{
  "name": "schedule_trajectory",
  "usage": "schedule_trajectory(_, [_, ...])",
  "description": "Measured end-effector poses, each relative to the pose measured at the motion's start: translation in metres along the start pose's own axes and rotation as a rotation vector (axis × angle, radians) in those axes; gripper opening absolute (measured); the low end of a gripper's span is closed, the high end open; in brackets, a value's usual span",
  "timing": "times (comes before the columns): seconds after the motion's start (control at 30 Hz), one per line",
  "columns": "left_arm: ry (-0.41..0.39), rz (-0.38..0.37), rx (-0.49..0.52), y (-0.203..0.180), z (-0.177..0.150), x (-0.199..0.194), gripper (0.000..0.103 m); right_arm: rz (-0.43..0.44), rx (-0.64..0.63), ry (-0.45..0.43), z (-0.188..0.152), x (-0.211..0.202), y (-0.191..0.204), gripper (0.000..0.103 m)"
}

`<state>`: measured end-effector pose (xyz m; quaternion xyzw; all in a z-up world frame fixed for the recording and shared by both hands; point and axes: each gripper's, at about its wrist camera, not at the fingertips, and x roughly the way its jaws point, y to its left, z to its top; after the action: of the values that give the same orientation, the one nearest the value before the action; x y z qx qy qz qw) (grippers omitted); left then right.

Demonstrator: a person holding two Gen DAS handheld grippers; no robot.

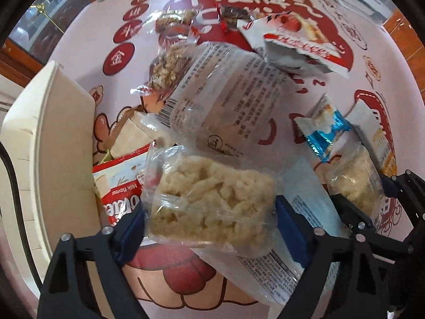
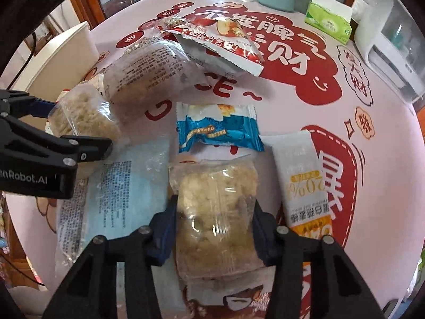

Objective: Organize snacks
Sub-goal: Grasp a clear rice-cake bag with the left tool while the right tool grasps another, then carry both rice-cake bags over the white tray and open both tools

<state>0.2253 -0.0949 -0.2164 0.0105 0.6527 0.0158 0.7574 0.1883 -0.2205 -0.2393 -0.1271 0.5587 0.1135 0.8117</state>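
My left gripper (image 1: 209, 218) is shut on a clear-wrapped puffed rice cake (image 1: 209, 199) and holds it above the table, next to the cream storage box (image 1: 47, 133). It also shows in the right wrist view (image 2: 82, 117), with the left gripper (image 2: 79, 138) at the left edge. My right gripper (image 2: 215, 228) is shut on a second clear-wrapped rice cake (image 2: 215, 212), low over the table. That cake shows in the left wrist view (image 1: 353, 183) with the right gripper (image 1: 372, 202).
On the printed tablecloth lie a blue wrapped snack (image 2: 217, 129), a white-and-orange bar (image 2: 302, 180), a large clear bag with printed text (image 2: 148, 71), a torn red-and-white pouch (image 2: 220, 45) and a flat clear bag (image 2: 114, 186). A red milk-flavour pack (image 1: 119, 183) is by the box. Tissues (image 2: 329, 22) and bottles stand behind.
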Motion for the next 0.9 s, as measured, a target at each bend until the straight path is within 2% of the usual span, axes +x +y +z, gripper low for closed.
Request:
schedule_trajectory(0.17, [-0.088,0.003,0.021,0.0,-0.018,-0.028,0.081,0.004,0.054,-0.014,-0.004,-0.014,-0.004,0.044])
schedule_trajectory(0.5, [-0.268,-0.114,0.069,0.027,-0.052,-0.114,0.079,-0.043,0.127,-0.134,-0.01,-0.08,0.017,0.044])
schedule_trajectory(0.7, [-0.393,-0.114,0.099,0.076,-0.079,-0.172,0.079,-0.028,0.13,-0.226,0.002,-0.126,0.064,0.043])
schedule_trajectory(0.9, [-0.487,-0.034,0.059,0.162,-0.113,-0.211,0.079,0.064,0.109,-0.319,0.026,-0.167,0.142,0.044])
